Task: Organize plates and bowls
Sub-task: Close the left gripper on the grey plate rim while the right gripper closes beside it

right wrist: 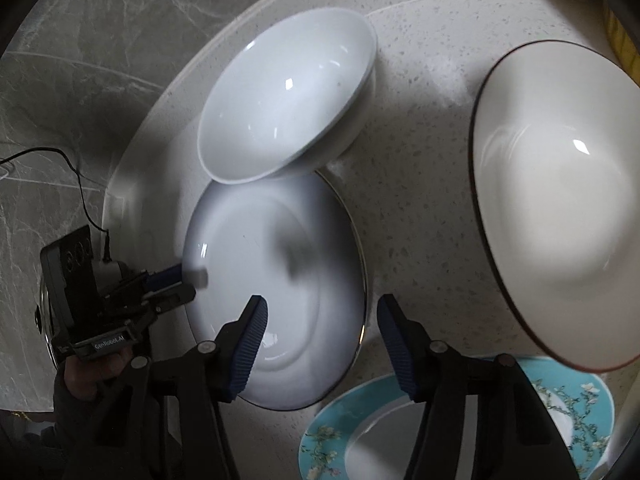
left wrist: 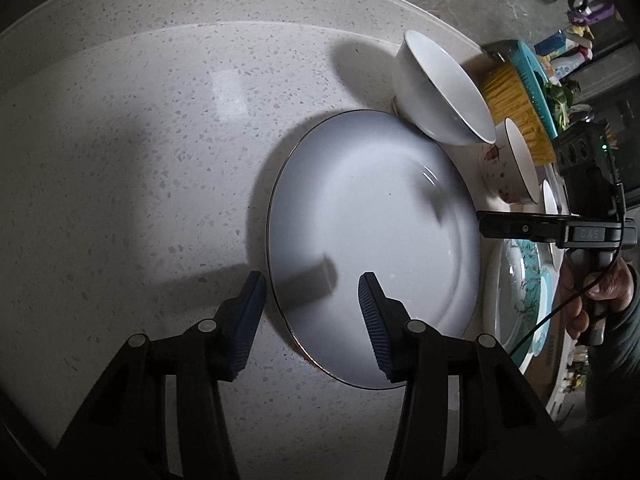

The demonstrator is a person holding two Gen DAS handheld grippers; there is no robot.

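A speckled tabletop (left wrist: 140, 140) carried the dishes. A white plate (left wrist: 372, 248) lay under the left jaws; a white bowl (left wrist: 440, 88) stood beyond them, a teal plate (right wrist: 340, 420) under the right jaws.

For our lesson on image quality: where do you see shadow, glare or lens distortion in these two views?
Left wrist view: gripper shadows fall across the white plate; the table edge bows from fisheye. Right wrist view: bright glints on the white bowl; a smeared dark shadow on the plate; corners vignetted black.

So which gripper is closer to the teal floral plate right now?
Right. The right gripper straddles the white plate's rim on the side next to the teal floral plate. The left gripper is at the white plate's opposite rim, so the white plate lies between.
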